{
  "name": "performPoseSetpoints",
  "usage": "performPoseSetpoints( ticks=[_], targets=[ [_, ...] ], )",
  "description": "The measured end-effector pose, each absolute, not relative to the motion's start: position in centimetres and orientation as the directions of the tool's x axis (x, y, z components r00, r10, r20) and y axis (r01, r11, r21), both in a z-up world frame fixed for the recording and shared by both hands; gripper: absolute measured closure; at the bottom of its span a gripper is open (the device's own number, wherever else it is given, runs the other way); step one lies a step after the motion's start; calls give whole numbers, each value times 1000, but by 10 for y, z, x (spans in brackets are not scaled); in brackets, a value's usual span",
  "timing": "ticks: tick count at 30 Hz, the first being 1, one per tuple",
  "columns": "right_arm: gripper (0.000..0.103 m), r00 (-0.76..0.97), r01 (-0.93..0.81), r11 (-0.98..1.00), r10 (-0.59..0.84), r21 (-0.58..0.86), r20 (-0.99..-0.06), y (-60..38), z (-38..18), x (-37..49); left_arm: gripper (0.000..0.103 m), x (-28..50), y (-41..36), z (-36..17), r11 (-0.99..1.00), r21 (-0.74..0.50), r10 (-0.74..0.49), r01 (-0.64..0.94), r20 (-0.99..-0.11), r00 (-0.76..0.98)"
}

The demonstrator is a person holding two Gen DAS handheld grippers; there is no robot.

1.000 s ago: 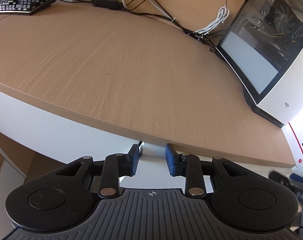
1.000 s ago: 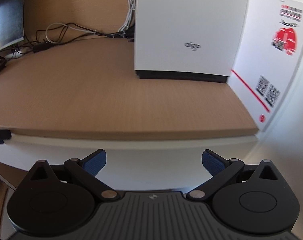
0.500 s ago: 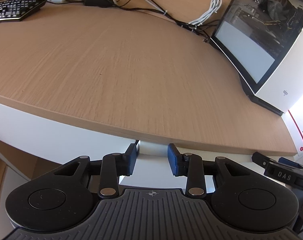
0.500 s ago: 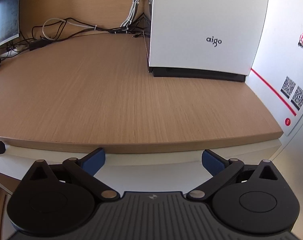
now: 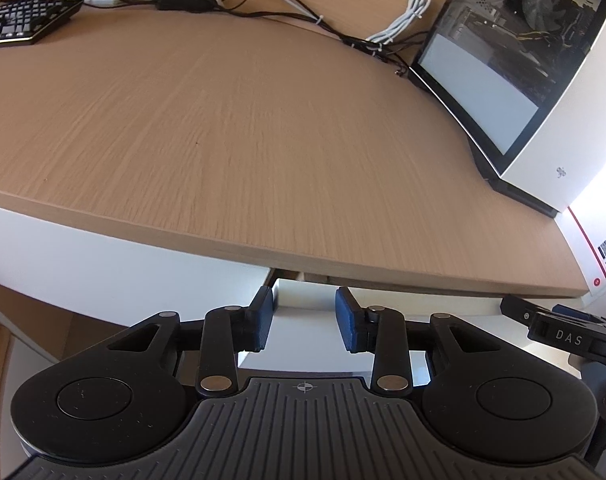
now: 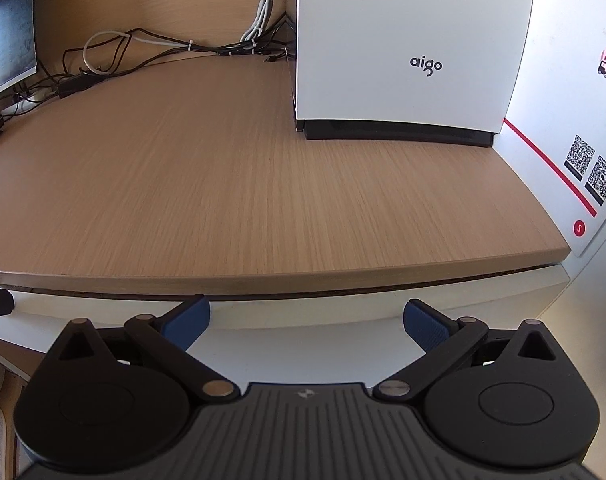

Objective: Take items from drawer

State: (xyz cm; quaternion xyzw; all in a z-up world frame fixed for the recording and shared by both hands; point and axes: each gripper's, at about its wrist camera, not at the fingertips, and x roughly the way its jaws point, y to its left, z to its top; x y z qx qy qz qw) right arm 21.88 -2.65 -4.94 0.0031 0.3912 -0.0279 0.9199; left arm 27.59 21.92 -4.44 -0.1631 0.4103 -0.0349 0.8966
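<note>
Drawer first: the white drawer front [image 5: 303, 294] sits just under the front lip of the light oak-grain desk top [image 5: 231, 128], its long axis running left to right along that edge. It looks pulled out only a crack, so I judge the opening step is barely begun and no items are visible yet. The left gripper [image 5: 303, 318] is nearer, its blue-padded jaws narrowed but apart, bracketing the drawer's top edge without clear contact. The right gripper [image 6: 306, 318] hangs spread wide, facing the same white front [image 6: 303, 312]. Only the left view shows the dark gap above the drawer; the right view shows an unbroken front. The white computer case [image 6: 407, 48] stands well behind.
</note>
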Motion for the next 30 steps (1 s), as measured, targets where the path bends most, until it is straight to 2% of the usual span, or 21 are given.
performPoseSetpoints(
  ticks=[7, 11, 17, 20, 21, 23, 30],
  targets=[
    [1, 694, 31, 999, -33, -16, -719, -22, -49, 211, 66, 268, 216, -45, 951, -304, -194, -57, -730, 655],
    [4, 703, -4, 999, -29, -45, -710, -17, -46, 215, 67, 268, 217, -45, 947, -315, -200, -62, -729, 655],
    [3, 698, -14, 1000, -7, -24, -716, -19, -47, 229, 67, 267, 221, -46, 937, -342, -211, -76, -724, 657],
    [2, 699, -25, 1000, 13, -6, -715, -23, -49, 228, 68, 268, 222, -45, 932, -350, -202, -99, -726, 657],
    [2, 700, -27, 1000, 15, -6, -714, -23, -49, 228, 71, 268, 222, -43, 930, -350, -193, -113, -724, 662],
    [2, 697, -22, 1000, 10, -7, -717, -23, -49, 228, 75, 270, 221, -40, 933, -334, -160, -135, -719, 676],
    [2, 696, -25, 1000, 12, -8, -718, -23, -49, 224, 73, 285, 214, -37, 949, -286, -135, -133, -750, 648]
  ],
)
